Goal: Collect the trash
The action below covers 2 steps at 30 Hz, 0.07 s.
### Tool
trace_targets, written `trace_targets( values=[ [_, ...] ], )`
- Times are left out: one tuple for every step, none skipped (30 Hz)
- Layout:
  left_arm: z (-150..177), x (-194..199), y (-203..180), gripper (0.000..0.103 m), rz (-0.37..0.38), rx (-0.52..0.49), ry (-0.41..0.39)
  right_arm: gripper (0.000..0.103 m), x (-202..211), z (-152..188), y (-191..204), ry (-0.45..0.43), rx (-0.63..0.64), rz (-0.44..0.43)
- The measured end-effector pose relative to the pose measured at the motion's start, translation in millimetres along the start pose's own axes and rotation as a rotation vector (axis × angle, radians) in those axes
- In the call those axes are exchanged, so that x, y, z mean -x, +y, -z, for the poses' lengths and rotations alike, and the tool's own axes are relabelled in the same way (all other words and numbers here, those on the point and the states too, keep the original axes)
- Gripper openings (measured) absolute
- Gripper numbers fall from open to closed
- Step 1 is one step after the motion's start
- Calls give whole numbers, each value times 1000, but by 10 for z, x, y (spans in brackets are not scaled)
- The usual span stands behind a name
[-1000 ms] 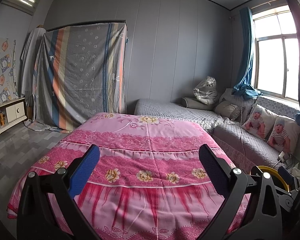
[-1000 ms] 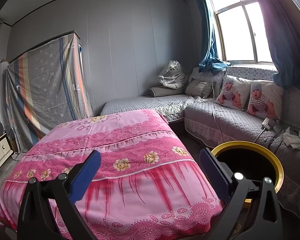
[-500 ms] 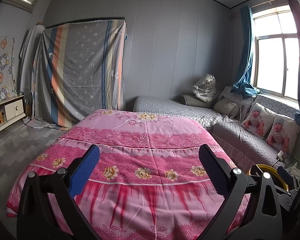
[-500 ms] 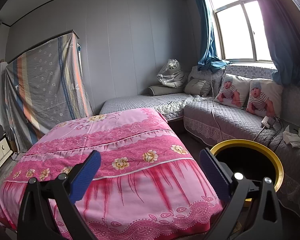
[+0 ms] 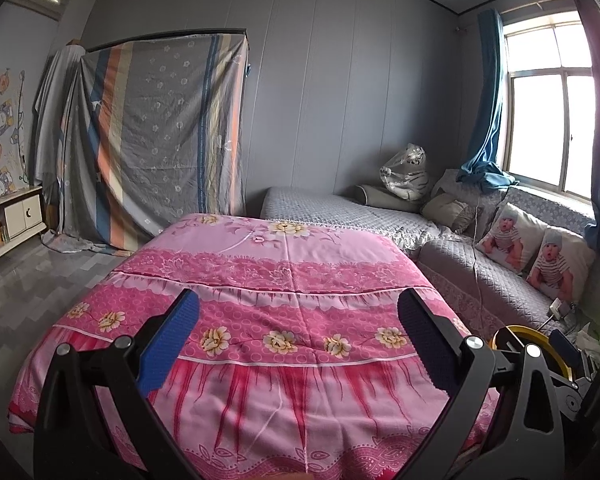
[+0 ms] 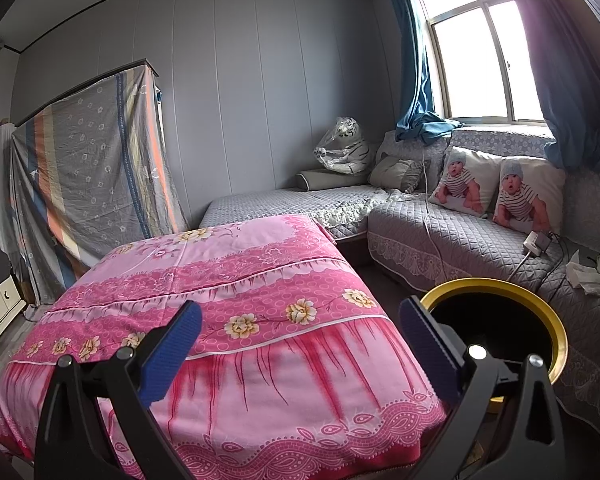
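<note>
Two grippers hovered above a table draped in a pink flowered cloth (image 5: 292,280), each with its blue-padded jaws spread wide and nothing between them. The left gripper (image 5: 298,340) pointed across the middle of the cloth toward a grey panelled wall, where a striped sheet (image 5: 156,136) hung over a tall frame. The right gripper (image 6: 300,344) sat over the cloth's near right corner, its right finger (image 6: 428,352) in front of a black bin with a gold rim (image 6: 556,336) that stood on the floor between the table and a grey quilted sofa (image 6: 452,236). The bin's mouth was dark and its contents could not be made out. Crumpled white paper (image 6: 586,278) lay on the sofa seat just beyond the bin, near a white power adapter (image 6: 537,242) and its cable. Two cushions printed with babies (image 6: 496,190) leaned against the sofa back under a bright window (image 6: 484,60) with blue curtains, and a plastic-wrapped toy tiger (image 6: 344,148) sat in the corner
</note>
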<state>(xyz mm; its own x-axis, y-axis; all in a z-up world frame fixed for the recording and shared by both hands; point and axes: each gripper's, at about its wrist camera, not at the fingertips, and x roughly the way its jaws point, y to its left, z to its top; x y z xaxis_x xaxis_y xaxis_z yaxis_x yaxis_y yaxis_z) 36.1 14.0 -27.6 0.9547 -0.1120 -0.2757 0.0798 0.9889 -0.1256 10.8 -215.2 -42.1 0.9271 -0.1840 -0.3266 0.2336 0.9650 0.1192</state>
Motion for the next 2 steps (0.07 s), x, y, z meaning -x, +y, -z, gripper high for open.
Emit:
trace_targets(
  values=[
    [-2,3,4,95,0,2,-1,96,0,0,1,0,0,0],
    [-6,4,3,95,-1,3,-3,96,0,1,2,0,0,0]
  ],
)
